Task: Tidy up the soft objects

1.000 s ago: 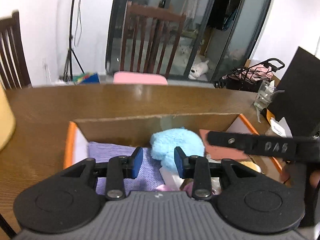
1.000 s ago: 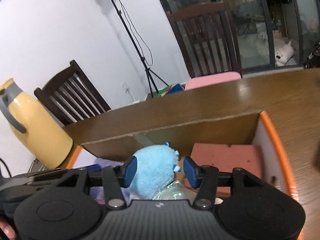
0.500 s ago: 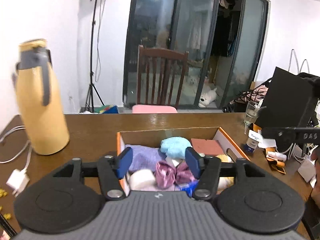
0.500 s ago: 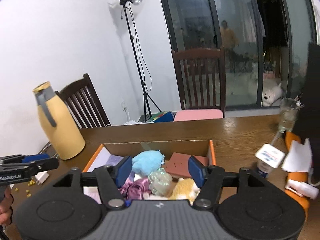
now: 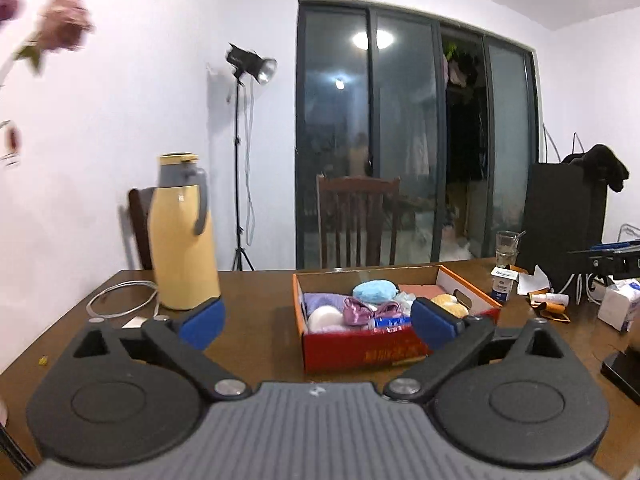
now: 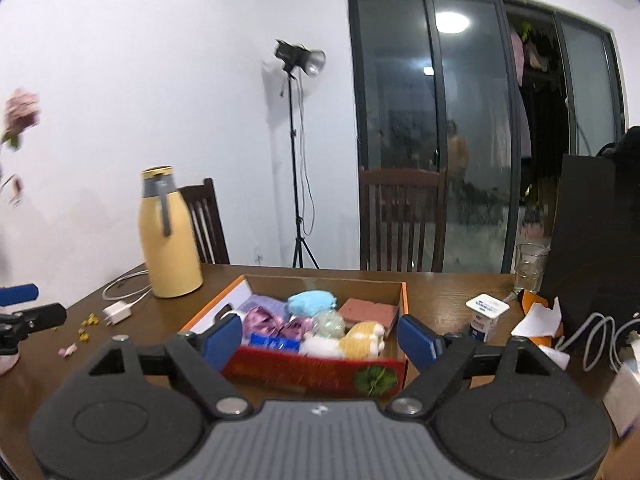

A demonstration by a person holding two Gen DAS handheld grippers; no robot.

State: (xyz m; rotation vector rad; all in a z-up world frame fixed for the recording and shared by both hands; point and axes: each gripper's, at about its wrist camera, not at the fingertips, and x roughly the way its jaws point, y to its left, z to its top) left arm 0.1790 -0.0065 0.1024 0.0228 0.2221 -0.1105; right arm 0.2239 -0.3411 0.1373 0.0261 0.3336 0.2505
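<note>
A red and orange cardboard box (image 5: pixel 360 350) (image 6: pixel 312 372) stands on the brown table. It holds a blue fluffy plush (image 5: pixel 374 290) (image 6: pixel 312 302), a purple cloth (image 5: pixel 324 300), pink satin scrunchies (image 5: pixel 362 311) (image 6: pixel 276 322), a white round puff (image 5: pixel 325 317), a yellow plush (image 6: pixel 362 340) and a reddish sponge (image 6: pixel 370 310). My left gripper (image 5: pixel 318 324) hangs well back from the box, its jaws opening with nothing between them. My right gripper (image 6: pixel 322 342) is also back from the box, jaws opening and empty.
A yellow thermos jug (image 5: pixel 184 236) and a white charger cable (image 5: pixel 120 300) sit left of the box. At the right are a glass (image 6: pixel 528 266), a small yogurt bottle (image 6: pixel 486 316), a black bag (image 6: pixel 592 232) and cables. Wooden chairs (image 6: pixel 400 220) stand beyond the table.
Both grippers pulled back and up from just over the box, and both sets of jaws spread much wider. The soft things stayed in the box.
</note>
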